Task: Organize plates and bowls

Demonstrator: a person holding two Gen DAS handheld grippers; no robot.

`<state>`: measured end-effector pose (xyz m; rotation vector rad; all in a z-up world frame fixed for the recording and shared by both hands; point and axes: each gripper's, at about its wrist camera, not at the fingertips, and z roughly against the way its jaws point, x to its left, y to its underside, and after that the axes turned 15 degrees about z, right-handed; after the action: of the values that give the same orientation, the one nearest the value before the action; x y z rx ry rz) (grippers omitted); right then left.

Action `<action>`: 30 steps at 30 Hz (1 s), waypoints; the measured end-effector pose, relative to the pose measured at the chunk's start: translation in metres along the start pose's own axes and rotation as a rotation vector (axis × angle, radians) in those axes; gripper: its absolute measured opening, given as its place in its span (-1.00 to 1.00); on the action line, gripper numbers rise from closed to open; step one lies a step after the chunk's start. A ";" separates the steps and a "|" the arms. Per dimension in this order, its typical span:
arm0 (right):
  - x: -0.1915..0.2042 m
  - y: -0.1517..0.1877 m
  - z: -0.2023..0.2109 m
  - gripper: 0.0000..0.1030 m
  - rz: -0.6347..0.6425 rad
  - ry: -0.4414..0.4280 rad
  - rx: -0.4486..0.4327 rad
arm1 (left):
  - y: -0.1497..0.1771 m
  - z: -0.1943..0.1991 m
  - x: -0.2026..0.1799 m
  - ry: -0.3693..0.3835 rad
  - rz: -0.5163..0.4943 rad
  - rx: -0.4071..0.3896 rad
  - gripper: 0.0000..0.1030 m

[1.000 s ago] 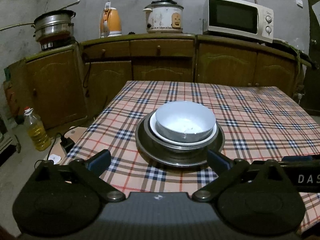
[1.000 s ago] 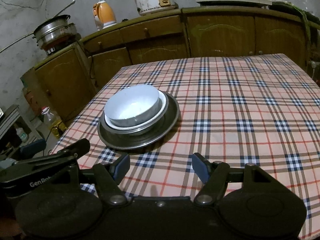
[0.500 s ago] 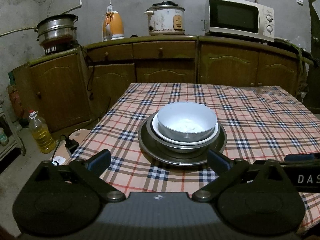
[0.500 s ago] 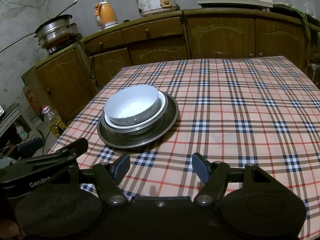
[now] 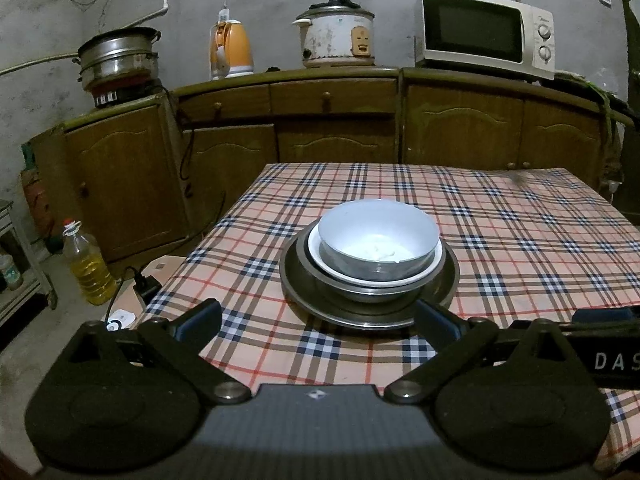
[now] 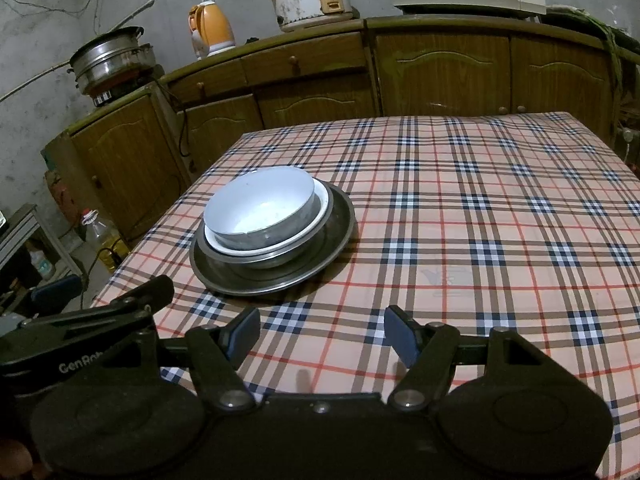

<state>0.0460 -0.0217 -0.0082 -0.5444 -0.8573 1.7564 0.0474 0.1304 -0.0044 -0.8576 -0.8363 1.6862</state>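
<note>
A stack stands on the checked tablecloth (image 5: 520, 240): a pale blue bowl (image 5: 378, 240) in a white dish (image 5: 434, 258), inside a metal bowl (image 5: 360, 292), on a wide metal plate (image 5: 304, 292). The stack also shows in the right wrist view, with the blue bowl (image 6: 260, 208) on the metal plate (image 6: 320, 256). My left gripper (image 5: 318, 320) is open and empty, just short of the stack's near rim. My right gripper (image 6: 322, 330) is open and empty, near the table's front edge, to the right of the stack.
Brown cabinets (image 5: 336, 120) stand behind the table with a microwave (image 5: 484, 32), a rice cooker (image 5: 338, 36), an orange kettle (image 5: 232, 50) and a steel pot (image 5: 118, 58). An oil bottle (image 5: 86, 262) and a power plug (image 5: 146, 286) lie on the floor at left.
Both grippers have drawn back and risen a little from the stack, so more of the room shows. The stack has not moved, and both grippers stay open.
</note>
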 end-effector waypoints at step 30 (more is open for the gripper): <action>-0.001 0.000 -0.001 0.58 0.000 0.002 -0.001 | 0.001 -0.001 -0.001 0.003 0.009 -0.001 1.00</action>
<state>0.0471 -0.0219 -0.0091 -0.5467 -0.8572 1.7555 0.0475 0.1293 -0.0056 -0.8653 -0.8326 1.6925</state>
